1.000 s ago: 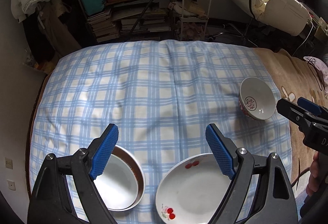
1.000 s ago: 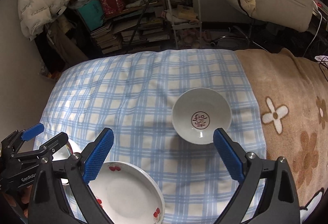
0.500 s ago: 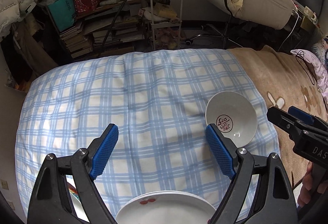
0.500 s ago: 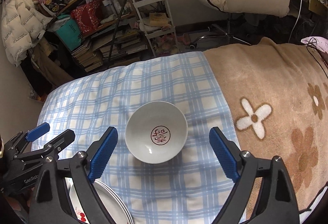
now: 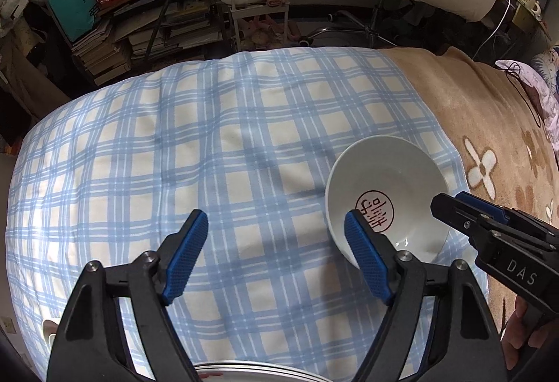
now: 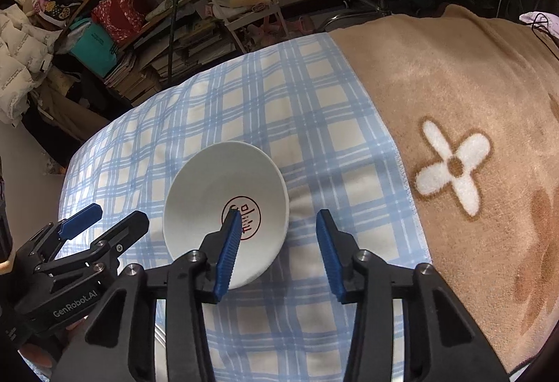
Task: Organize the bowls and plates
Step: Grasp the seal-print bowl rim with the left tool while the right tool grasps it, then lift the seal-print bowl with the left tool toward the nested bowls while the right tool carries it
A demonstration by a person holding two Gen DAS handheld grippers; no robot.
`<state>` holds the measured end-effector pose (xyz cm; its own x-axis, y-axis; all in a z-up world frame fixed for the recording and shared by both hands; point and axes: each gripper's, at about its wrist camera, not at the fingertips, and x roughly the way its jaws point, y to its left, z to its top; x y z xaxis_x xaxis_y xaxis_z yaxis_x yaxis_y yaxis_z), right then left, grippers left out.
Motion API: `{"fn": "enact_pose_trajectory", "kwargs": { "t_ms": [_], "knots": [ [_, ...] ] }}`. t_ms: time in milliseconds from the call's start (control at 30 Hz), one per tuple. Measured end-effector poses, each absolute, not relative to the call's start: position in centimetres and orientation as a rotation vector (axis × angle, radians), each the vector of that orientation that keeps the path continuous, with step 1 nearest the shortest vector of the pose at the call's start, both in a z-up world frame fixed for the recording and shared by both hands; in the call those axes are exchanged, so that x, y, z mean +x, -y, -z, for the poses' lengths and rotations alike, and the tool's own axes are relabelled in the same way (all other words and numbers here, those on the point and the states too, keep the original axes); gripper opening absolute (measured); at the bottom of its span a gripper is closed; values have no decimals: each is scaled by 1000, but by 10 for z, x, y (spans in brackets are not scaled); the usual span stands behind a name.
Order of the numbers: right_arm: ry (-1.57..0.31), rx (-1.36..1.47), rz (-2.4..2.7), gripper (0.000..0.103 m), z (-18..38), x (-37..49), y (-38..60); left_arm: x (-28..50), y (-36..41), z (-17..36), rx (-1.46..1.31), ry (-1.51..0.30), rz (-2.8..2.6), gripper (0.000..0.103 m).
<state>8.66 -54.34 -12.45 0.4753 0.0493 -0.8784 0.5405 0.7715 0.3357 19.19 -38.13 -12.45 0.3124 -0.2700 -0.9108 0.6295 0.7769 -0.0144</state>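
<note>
a white bowl with a red round mark at its bottom is seen upright on a blue checked cloth, close to the cloth's edge where a tan blanket with white and brown flowers begins.

in the right wrist view, the right gripper is held over the bowl's near right rim. its jaws are closing, and the rim is caught between them: the left pad is seen over the inside of the bowl, the right pad outside it, above the cloth. no pad is seen pressing on the rim, so nothing is gripped. in the left wrist view the same gripper is seen from the side, its tip over the bowl's right rim, with part of a hand below it.

the left gripper is held above the cloth, to the left of the bowl. its jaws are closing too but are still wide apart, and only cloth is seen between them. its right pad overlaps the bowl's left rim in the picture; whether it touches cannot be told. the rims of stacked plates are seen at the bottom edge of that view, below the gripper.

books and a white cart are seen beyond the cloth.
</note>
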Motion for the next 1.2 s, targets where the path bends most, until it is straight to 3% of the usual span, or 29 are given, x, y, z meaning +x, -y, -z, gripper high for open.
{"fn": "enact_pose_trajectory", "kwargs": {
  "t_ms": [167,200,267,433,667,1200],
  "knots": [
    [-1058,685,295,24,135,91,544,191,396,138,380,-1142,655,32],
    [-1053,686,293,23,135,91,545,191,398,141,378,-1147,656,31],
    [-1043,707,287,22,136,90,546,193,399,146,351,-1172,670,19],
    [-1053,717,270,20,141,91,544,198,399,156,281,-1224,685,7],
    [-1074,688,300,14,142,92,541,191,401,153,305,-1214,671,7],
    [-1042,644,274,13,113,86,507,175,363,118,340,-1183,629,8]
  ]
}}
